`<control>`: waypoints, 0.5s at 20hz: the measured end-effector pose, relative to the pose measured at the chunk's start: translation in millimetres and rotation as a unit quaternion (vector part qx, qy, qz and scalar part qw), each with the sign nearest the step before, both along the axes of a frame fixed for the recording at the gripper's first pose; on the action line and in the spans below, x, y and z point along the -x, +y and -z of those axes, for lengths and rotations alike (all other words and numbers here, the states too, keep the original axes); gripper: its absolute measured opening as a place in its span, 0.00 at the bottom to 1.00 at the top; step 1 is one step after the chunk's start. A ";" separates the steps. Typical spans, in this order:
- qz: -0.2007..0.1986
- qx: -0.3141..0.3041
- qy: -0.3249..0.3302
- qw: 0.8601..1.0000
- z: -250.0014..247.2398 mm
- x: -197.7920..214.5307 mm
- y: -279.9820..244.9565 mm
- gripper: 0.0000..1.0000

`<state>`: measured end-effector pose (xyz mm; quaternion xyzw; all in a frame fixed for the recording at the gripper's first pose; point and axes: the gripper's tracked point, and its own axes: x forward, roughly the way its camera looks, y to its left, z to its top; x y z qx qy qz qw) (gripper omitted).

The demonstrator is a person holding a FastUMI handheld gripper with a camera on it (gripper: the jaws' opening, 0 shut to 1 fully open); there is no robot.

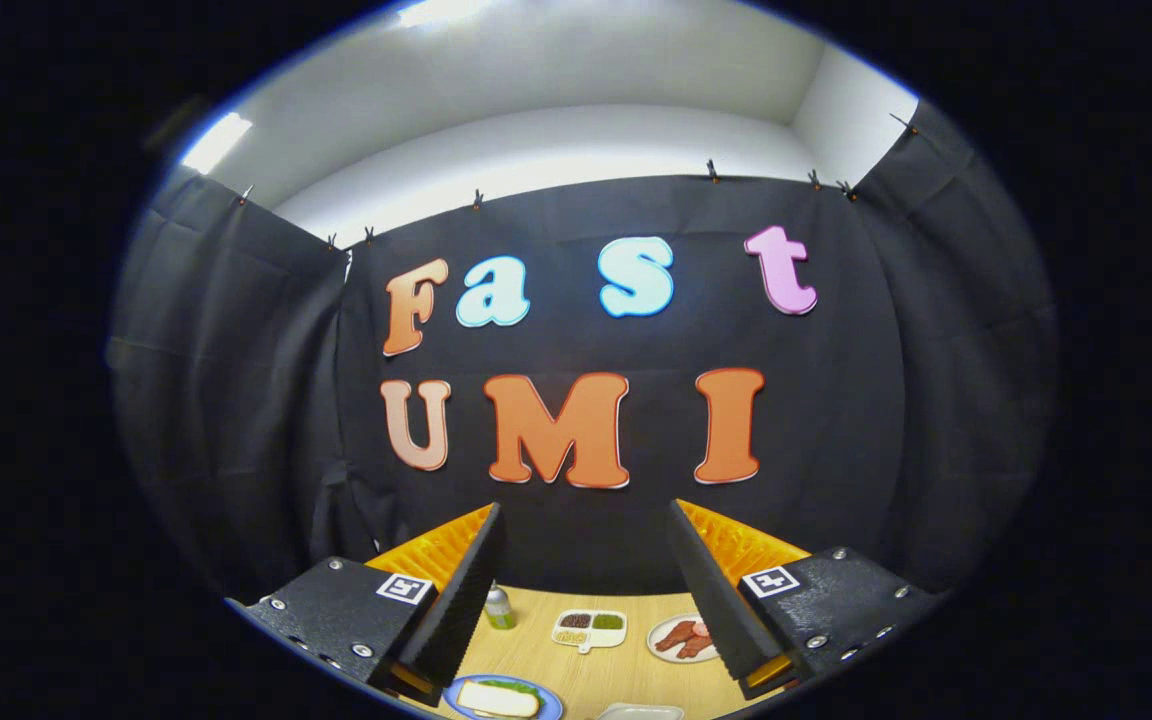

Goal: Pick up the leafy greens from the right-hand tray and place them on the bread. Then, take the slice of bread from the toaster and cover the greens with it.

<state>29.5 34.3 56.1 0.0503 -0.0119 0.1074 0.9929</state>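
Note:
My gripper (586, 508) is open, held high above the wooden table (626, 670) with nothing between its fingers. Low between the fingers lies a blue plate (551, 708) carrying a pale slice of bread (496, 698). A bit of leafy green (524, 687) shows at the slice's far edge. I cannot tell whether the green lies under the slice or behind it.
Farther along the table are a small green-capped bottle (499, 607), a white divided tray (589, 628) with dark and green fillings, and a white plate of reddish meat pieces (681, 638). A white tray's edge (641, 712) lies right of the blue plate. The black cloth wall closes the far side.

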 end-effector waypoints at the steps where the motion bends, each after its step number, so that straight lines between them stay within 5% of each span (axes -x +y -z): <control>1: 0.010 -0.004 -0.011 1.000 -5.6 2.4 -4.0 0.97; 10: 0.044 0.003 -0.055 0.998 -25.9 22.5 -22.5 0.97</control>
